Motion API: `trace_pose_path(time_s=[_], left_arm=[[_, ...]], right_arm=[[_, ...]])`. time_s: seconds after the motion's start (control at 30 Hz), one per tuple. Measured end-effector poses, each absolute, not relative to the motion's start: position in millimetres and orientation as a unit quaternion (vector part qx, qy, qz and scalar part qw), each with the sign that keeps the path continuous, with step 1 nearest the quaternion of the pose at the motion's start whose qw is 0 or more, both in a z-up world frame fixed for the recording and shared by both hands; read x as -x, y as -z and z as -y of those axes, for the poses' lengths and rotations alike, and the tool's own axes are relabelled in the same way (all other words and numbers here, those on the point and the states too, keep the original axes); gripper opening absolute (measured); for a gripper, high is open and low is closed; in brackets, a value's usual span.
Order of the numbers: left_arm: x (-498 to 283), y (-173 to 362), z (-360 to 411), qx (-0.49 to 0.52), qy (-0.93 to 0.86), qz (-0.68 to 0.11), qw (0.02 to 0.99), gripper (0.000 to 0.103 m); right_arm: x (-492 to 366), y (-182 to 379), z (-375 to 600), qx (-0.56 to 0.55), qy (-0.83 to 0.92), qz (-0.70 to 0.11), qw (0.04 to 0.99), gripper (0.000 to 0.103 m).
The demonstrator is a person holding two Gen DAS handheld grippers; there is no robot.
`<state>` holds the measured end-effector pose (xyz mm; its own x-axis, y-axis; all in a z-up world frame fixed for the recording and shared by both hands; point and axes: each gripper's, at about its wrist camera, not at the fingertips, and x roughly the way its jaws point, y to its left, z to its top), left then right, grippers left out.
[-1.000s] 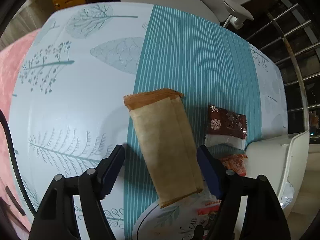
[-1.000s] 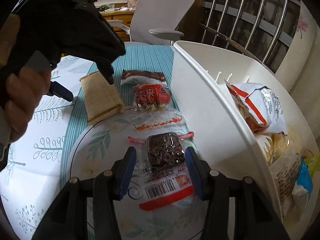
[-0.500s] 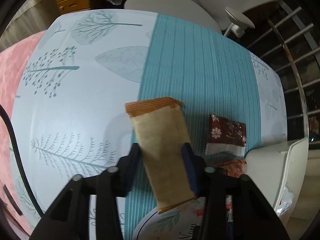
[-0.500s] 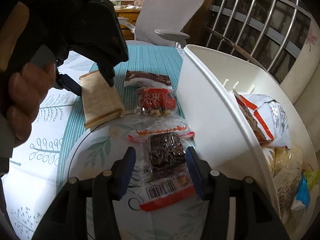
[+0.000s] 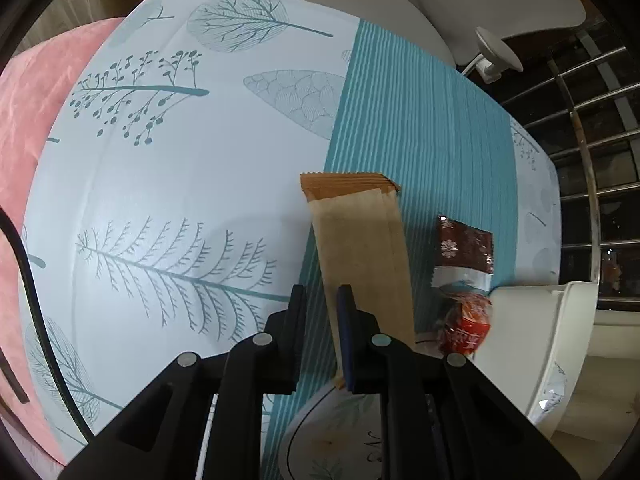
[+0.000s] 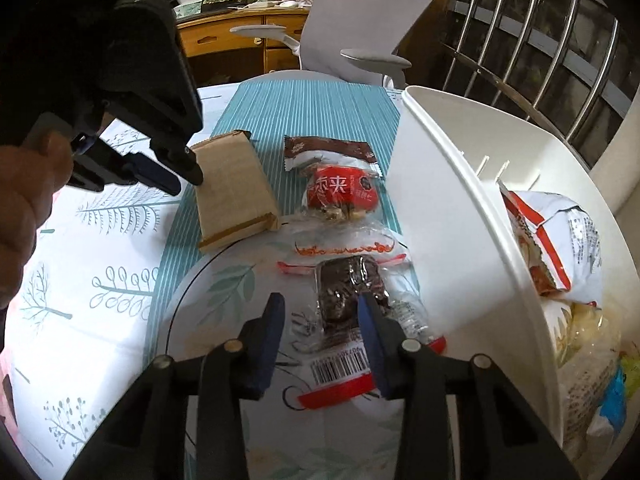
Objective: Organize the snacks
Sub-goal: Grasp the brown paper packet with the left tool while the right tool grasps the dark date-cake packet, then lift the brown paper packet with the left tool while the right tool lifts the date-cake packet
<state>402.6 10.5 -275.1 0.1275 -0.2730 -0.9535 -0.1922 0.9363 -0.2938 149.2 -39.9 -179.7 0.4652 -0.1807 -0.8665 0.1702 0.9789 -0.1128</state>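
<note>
Since a second ago the left claw (image 5: 322,300) has gone from spread wide around the flat tan paper-wrapped packet (image 5: 360,248) to nearly pressed together, and the packet's near edge now sits against its right finger; whether the packet is truly pinched cannot be told. The right claw (image 6: 320,312) has narrowed a little and edged forward over the clear-wrapped dark brownie cake (image 6: 348,288); it is half spread, fingers either side of that wrapper, with a gap showing at the left finger.

Counted, four loose snacks lie on the leaf-patterned desk cloth (image 6: 100,288). Nearest the right claw is the brownie cake with its barcode label. Behind it comes one red-labelled clear packet (image 6: 340,192), touching the cake's wrapper. To its left is the single tan packet, lying across the edge of the teal striped runner (image 6: 312,112). Farthest is one dark brown snowflake-print wrapper (image 6: 328,148), partly under the red packet.

One white plastic bin (image 6: 460,216) stands just right of the snacks, holding several bagged snacks, too jumbled to count.

The left claw reaches in low and level from the left, gripped by a bare hand (image 6: 24,208). The right claw points forward and slightly down.
</note>
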Motion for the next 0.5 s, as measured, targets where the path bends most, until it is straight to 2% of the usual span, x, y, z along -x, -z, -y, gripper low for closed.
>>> trace_pose_path(time_s=[0.03, 0.1, 0.13, 0.3, 0.5], left_arm=[[-403, 273, -9, 0.176, 0.031, -0.658, 0.732, 0.019], [-403, 269, -7, 0.178, 0.038, -0.654, 0.734, 0.034], [-404, 268, -4, 0.176, 0.041, -0.654, 0.735, 0.036], [-413, 271, 15, 0.152, 0.044, -0.669, 0.726, 0.063], [-421, 280, 31, 0.126, 0.038, -0.684, 0.717, 0.064]], right_arm=[[-149, 179, 42, 0.002, 0.108, -0.507, 0.855, 0.038], [-147, 177, 44, -0.003, 0.118, -0.505, 0.855, 0.038], [-147, 177, 45, -0.001, 0.124, -0.503, 0.855, 0.038], [-150, 179, 43, 0.025, 0.152, -0.492, 0.857, 0.039], [-154, 182, 40, 0.030, 0.175, -0.486, 0.856, 0.042]])
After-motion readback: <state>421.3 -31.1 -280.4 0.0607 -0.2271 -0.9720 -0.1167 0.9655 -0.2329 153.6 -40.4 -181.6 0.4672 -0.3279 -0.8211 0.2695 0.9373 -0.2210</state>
